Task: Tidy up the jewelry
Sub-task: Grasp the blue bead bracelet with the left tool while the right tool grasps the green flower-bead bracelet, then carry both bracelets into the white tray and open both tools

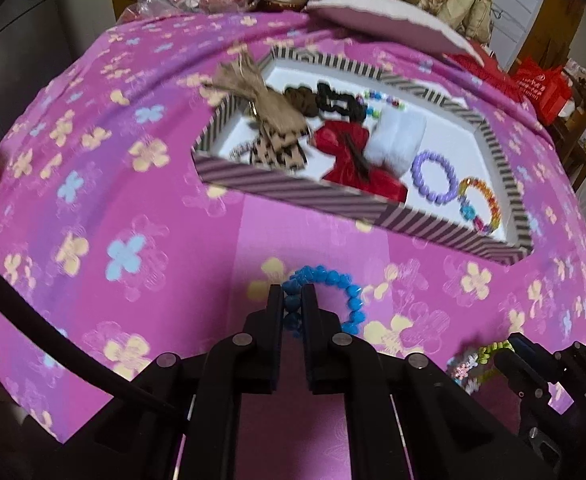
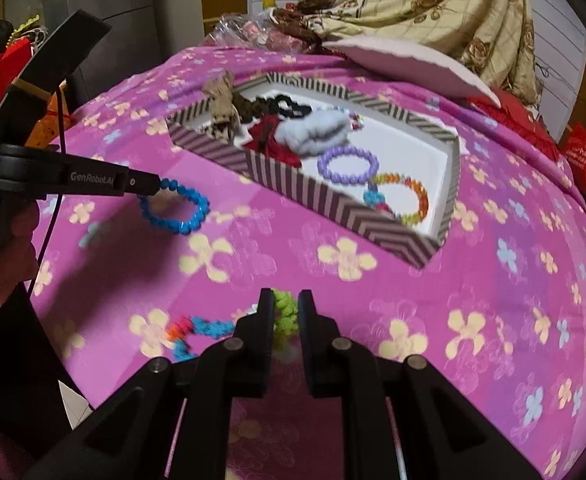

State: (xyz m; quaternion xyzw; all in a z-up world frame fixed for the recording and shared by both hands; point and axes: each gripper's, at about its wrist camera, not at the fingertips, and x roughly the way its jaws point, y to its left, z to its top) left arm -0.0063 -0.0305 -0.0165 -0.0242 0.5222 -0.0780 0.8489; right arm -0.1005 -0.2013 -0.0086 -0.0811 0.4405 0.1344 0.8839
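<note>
My left gripper (image 1: 293, 300) is shut on a blue bead bracelet (image 1: 351, 300), held just above the pink flowered cloth; it also shows in the right wrist view (image 2: 181, 206). My right gripper (image 2: 286, 304) is shut on a multicoloured braided bracelet (image 2: 283, 310) with green, blue and pink sections; it also shows in the left wrist view (image 1: 481, 354). A striped box (image 1: 293, 192) with a white inside lies ahead. It holds a purple bead bracelet (image 1: 433, 178), a rainbow bead bracelet (image 1: 479, 204), a red bow (image 1: 349, 152), a white scrunchie and dark hair ties.
A tan bow (image 1: 253, 92) hangs over the box's far left rim. A pink-white cushion (image 1: 389, 20) and a patterned blanket (image 2: 433, 4) lie behind the box. Red bags (image 2: 585, 152) stand at the right. The cloth drops off at the left and right edges.
</note>
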